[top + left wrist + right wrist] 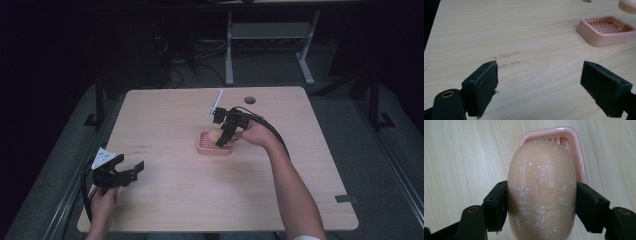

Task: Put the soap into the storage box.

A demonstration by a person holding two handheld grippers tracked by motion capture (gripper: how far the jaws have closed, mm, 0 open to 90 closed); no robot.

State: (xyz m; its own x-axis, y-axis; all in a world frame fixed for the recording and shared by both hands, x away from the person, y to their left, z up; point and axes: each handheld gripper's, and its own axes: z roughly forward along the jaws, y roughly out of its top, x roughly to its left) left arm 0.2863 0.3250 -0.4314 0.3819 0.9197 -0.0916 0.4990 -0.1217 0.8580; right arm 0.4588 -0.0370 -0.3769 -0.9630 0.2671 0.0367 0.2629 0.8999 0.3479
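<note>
One soap bar (541, 190) in right tongs (541, 207); one pink dish (605, 30).

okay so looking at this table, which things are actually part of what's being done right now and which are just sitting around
In use: bar of soap, clamped in the right gripper above the pink soap dish.

Sitting around: left gripper, open and idle near the table's edge; the desk frame on the floor behind.

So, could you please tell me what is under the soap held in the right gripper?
Under the soap, held by the right gripper, sits the pink dish on the table. Its far rim and some grid show; the soap covers the rest.
</note>
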